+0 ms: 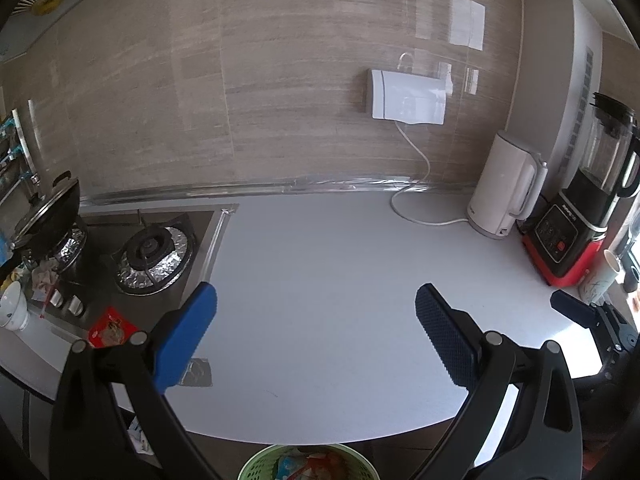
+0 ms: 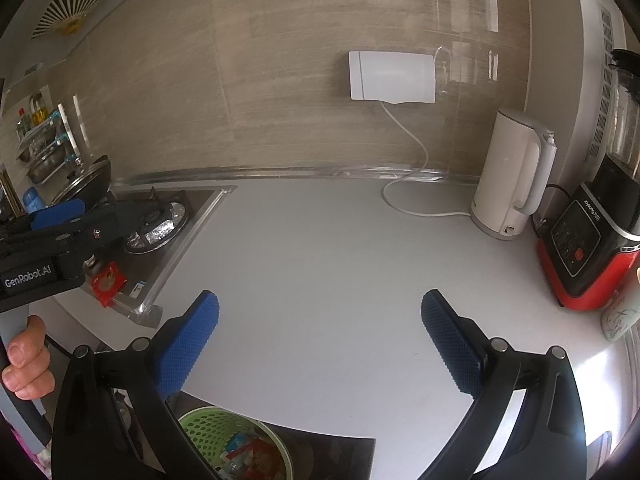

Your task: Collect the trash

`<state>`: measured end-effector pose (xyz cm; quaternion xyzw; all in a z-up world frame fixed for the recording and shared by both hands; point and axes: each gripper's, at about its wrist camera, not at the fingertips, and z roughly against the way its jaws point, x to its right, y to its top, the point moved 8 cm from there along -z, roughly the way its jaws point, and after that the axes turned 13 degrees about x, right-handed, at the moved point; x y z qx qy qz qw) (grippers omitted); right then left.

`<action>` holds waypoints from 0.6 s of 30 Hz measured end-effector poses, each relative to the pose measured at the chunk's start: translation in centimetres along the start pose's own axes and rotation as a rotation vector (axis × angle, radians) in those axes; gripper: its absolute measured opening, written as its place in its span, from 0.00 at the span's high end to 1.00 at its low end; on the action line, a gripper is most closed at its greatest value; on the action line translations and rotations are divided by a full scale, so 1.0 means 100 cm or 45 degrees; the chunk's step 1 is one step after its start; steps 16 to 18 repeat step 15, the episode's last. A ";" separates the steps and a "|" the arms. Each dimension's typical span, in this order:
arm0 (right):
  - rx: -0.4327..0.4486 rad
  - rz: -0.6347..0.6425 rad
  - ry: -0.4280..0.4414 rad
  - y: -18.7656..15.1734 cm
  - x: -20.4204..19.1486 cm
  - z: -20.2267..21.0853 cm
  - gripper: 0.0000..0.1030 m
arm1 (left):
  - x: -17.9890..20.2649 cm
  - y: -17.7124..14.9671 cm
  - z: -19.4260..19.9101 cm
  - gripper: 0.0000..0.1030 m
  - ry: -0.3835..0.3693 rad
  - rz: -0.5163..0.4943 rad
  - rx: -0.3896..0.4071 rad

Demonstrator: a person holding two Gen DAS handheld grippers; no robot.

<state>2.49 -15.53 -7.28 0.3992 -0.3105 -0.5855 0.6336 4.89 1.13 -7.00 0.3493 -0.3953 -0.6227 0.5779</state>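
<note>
A green perforated trash basket [image 1: 256, 466] with colourful wrappers inside stands below the counter's front edge; it also shows in the right wrist view [image 2: 208, 428]. A red snack packet [image 1: 112, 326] lies on the stove's front edge, also seen in the right wrist view [image 2: 107, 280]. A small foil scrap [image 1: 198, 372] lies on the white counter [image 1: 320, 280] by my left gripper's left finger. My left gripper [image 1: 316, 312] is open and empty above the counter. My right gripper [image 2: 320, 316] is open and empty above the counter [image 2: 320, 260].
A gas stove [image 1: 152, 256] with foil-lined burners and a black wok [image 1: 52, 208] are at left. A white kettle [image 1: 504, 188], its cord, a red-black blender [image 1: 576, 220] and a cup [image 1: 600, 280] stand at right. A bowl [image 1: 14, 312] sits far left.
</note>
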 end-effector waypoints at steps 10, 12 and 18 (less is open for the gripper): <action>-0.006 0.006 0.003 0.000 -0.002 0.001 0.02 | 0.003 0.000 0.001 0.08 -0.023 0.014 -0.010; -0.007 0.007 0.005 0.000 -0.002 0.001 0.02 | 0.004 0.000 0.002 0.07 -0.028 0.012 -0.008; -0.006 0.009 0.005 -0.001 -0.003 0.002 0.02 | 0.005 -0.001 0.003 0.08 -0.031 0.012 -0.010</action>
